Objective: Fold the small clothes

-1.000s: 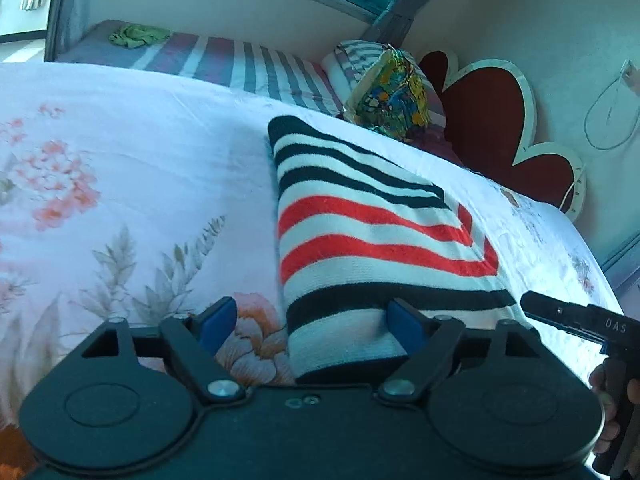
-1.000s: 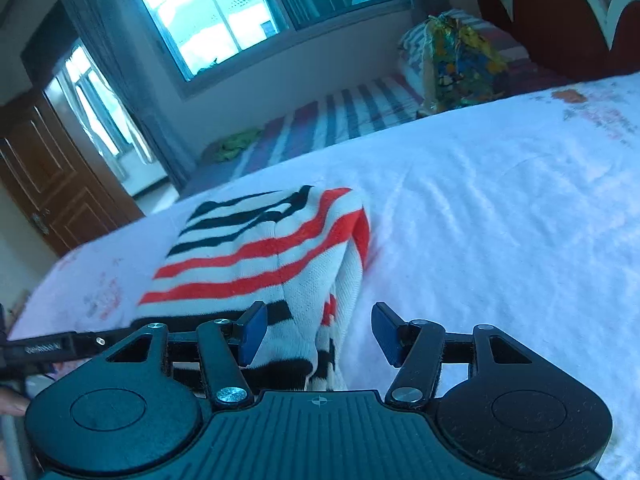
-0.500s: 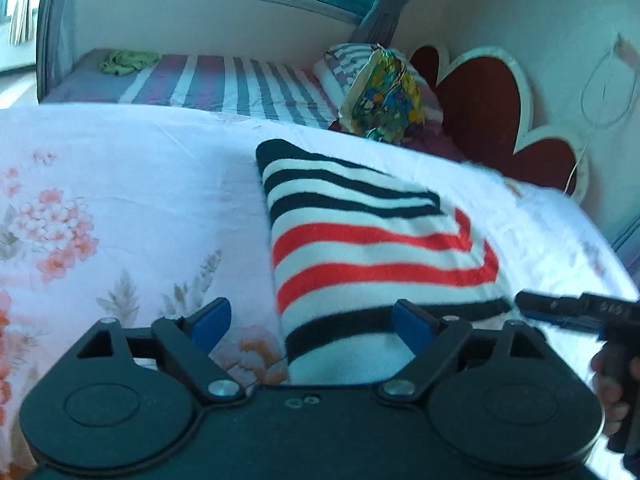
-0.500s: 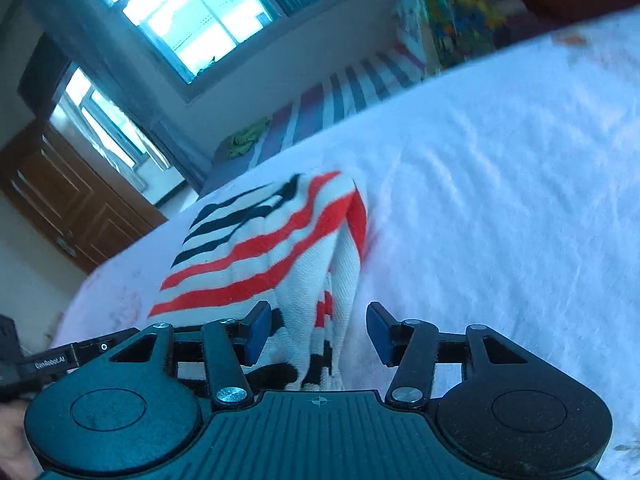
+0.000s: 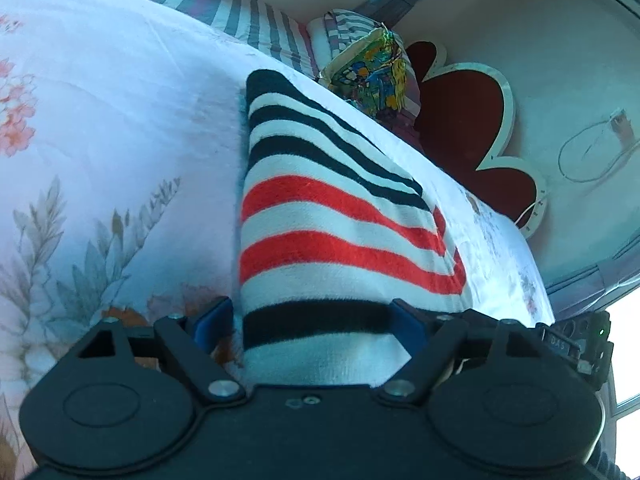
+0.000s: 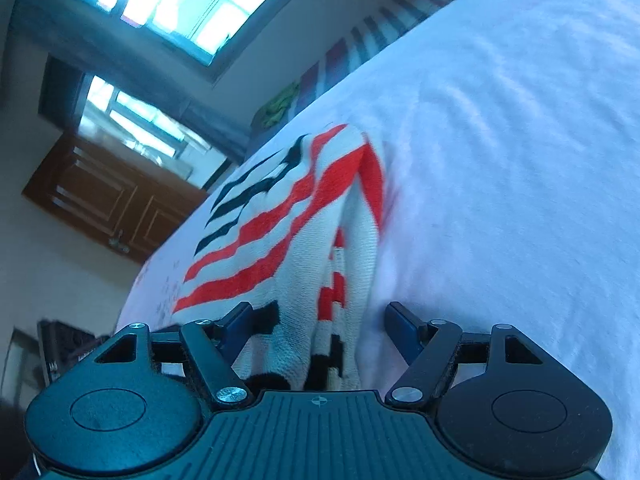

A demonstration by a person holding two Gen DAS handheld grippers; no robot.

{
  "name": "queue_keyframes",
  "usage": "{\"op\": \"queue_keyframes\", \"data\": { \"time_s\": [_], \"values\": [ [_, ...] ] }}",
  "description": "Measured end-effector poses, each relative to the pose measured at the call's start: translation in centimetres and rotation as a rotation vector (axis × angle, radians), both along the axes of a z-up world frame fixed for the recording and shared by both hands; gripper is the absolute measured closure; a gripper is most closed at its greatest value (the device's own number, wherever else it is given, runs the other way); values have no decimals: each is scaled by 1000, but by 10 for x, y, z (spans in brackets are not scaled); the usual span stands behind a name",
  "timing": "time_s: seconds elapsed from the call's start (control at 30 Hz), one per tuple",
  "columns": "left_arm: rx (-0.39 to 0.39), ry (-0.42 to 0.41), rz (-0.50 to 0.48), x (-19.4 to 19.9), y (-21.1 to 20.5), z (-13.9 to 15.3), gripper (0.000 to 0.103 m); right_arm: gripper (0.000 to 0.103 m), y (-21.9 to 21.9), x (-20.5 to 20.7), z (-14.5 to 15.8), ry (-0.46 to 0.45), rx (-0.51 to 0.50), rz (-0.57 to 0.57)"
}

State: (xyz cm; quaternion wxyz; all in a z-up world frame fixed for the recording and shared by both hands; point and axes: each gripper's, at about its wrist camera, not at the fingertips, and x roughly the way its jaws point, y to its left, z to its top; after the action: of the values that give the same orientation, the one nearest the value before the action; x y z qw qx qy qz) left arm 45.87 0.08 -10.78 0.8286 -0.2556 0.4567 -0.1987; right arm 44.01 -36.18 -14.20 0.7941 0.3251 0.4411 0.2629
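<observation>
A bedroom is shown: a bed point(image 5: 100, 92) w/ a white floral sheet, a red heart-shaped headboard point(image 5: 460, 120) at the wall, a window point(image 6: 180, 4) and a wooden door point(image 6: 104, 200) on the other side.

The striped top point(image 5: 332, 216) is laid on the sheet, already folded to a narrow stack, its near hem reaching between the fingers of both tools. In the right view its layers are seen from the side edge, a bit loose and gaping.

The left gripper point(image 5: 310, 320) is spread wide, w/ the near hem between the blue pads; the right pad is touching the knit, but no pinch is made yet. The right gripper point(image 6: 320, 322) is spread too, around the near corner of the stack; the fabric is not pressed.

Risks, as judged: if only the top layer is caught when the jaws are closed, the stack can be pulled apart and the fold lost. The sheet under it may be pinched together w/ the hem, as the fingers are low on the bed. If one side is lifted first, the fold may come out skewed.

Pose: both tools are held low and approx. level w/ the bed, pointed along the top from its near end, side by side. The right view is strongly rolled, so that tool is tilted.
</observation>
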Motion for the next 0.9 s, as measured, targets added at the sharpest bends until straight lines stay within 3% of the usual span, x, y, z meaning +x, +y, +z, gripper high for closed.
{"op": "queue_keyframes", "data": {
  "time_s": [0.17,0.3,0.47,0.63,0.9],
  "values": [
    [86,-19,-22,6,-16,5,26,31,19,4,8,-41,-81,48],
    [154,-44,-35,6,-26,9,31,54,33,-1,16,-81,-202,64],
    [182,-102,-57,0,-29,16,46,65,46,-15,25,-120,-261,49],
    [153,-143,-54,-9,-21,22,57,68,67,-29,41,-196,-362,23],
    [167,-234,-114,-35,1,51,57,69,123,-62,79,-262,-455,20]
  ]
}}
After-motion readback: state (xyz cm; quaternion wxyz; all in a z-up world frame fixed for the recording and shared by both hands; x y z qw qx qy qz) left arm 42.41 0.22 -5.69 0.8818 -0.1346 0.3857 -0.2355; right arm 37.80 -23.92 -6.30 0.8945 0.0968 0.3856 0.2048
